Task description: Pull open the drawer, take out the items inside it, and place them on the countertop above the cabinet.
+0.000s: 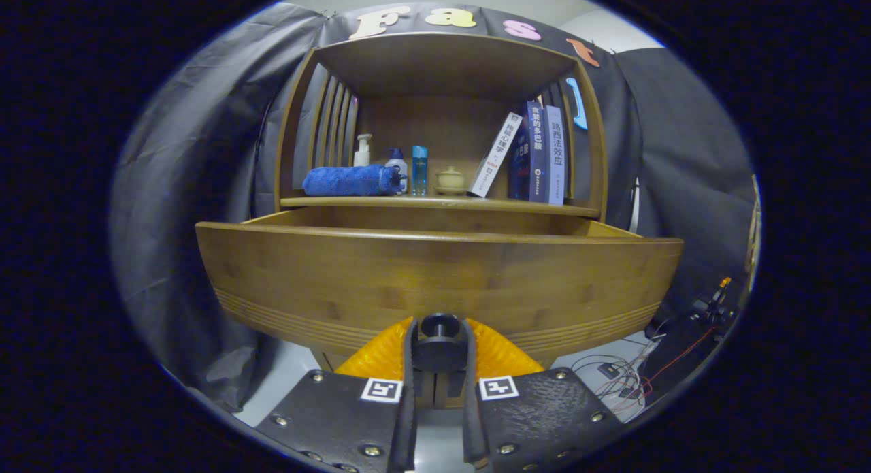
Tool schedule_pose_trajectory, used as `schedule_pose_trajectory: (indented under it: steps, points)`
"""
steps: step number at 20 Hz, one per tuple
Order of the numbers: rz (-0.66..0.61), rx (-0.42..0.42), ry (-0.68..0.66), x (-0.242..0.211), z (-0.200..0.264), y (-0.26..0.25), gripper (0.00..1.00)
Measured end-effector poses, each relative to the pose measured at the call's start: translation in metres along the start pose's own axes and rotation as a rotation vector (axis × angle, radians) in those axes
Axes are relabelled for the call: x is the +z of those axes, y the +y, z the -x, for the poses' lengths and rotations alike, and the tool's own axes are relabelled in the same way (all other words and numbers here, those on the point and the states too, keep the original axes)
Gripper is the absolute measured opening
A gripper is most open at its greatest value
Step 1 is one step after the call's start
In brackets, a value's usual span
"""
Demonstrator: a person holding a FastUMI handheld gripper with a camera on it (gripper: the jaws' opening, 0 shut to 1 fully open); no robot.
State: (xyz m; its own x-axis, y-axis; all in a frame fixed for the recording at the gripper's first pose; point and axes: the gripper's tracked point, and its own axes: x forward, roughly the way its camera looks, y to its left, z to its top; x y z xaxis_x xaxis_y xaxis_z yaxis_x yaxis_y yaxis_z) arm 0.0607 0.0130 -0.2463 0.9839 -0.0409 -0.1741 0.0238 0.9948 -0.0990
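Dark cloth hangs behind a wooden cabinet (439, 119) whose bench (435, 203) carries one rolled blue towel (350, 180), one white pump bottle (363, 150), one small bottle with a blue cap (397, 165), one clear blue bottle (419, 169), one small lidded pot (450, 180) and three books (534, 153), one of them leaning. Their spines bear Chinese writing, too small to read surely. Below, the drawer (435, 282) stands pulled out; its inside is hidden behind its front panel. The gripper (439, 347) has its jaws nearly closed around the drawer's dark round knob (439, 337), a pad pressing on either side.
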Motion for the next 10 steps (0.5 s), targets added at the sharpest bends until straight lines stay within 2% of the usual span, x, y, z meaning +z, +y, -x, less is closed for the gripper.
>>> schedule_pose_trajectory:
  steps: [10]
  points:
    - [-0.022,0.046,0.062,-0.015,0.041,0.001,0.27]
